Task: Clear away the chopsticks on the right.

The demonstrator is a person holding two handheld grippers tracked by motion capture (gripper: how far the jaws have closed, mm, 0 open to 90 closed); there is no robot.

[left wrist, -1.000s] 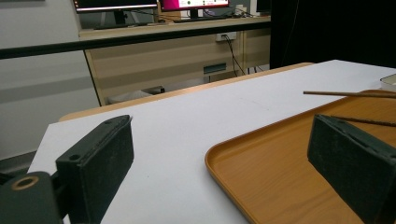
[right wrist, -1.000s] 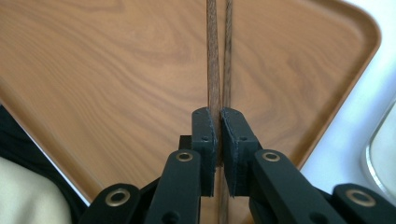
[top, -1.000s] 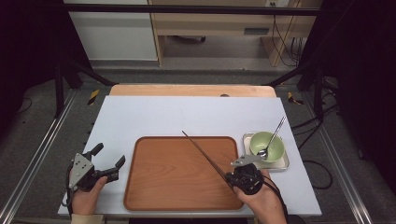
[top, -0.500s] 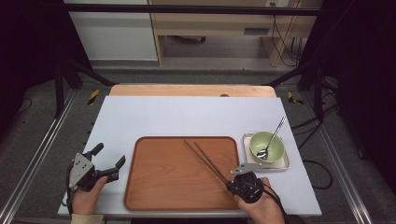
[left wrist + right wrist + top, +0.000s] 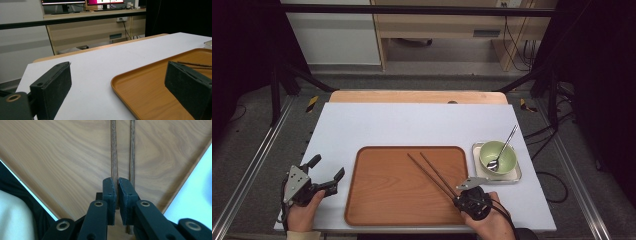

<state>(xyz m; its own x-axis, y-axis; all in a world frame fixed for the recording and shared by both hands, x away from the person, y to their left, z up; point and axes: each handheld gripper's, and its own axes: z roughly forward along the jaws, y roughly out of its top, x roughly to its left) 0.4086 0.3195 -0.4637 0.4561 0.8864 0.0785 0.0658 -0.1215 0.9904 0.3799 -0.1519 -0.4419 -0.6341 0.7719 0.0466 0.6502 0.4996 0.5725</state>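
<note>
A: Where does your right gripper [image 5: 463,196] sit?

B: Low on the table, at about 5 o'clock from the wooden tray [image 5: 382,200], right over the tray's near right corner. Your right hand [image 5: 489,222] comes in from the bottom edge behind it.

A: And its jaws?

B: Nearly closed. In the right gripper view your right gripper [image 5: 117,185] has its two black jaws pinched on one of the chopsticks [image 5: 113,150]; that stick runs up between the pads. The second stick lies just beside the jaw on the right, outside the pinch, and passes under the arm of that jaw.

A: Where do the chopsticks [image 5: 432,172] lie?

B: On the tray's right half, both slanting from your gripper toward 11 o'clock. They run close together, spreading slightly at the far tips.

A: Your left gripper [image 5: 328,173]?

B: At 9 o'clock from the tray, just off its left edge, over the white table cover [image 5: 412,125]. Your left hand [image 5: 302,215] holds it. The jaws stand wide apart with nothing between them; the left gripper view shows bare table and the tray's [image 5: 155,87] rim in the gap.

A: Anything else on the table?

B: At 3 o'clock from the tray, just beside it, a small metal tray [image 5: 512,176] holds a green bowl [image 5: 504,152]. A spoon [image 5: 502,149] rests in the bowl, handle leaning out toward 1 o'clock.
</note>
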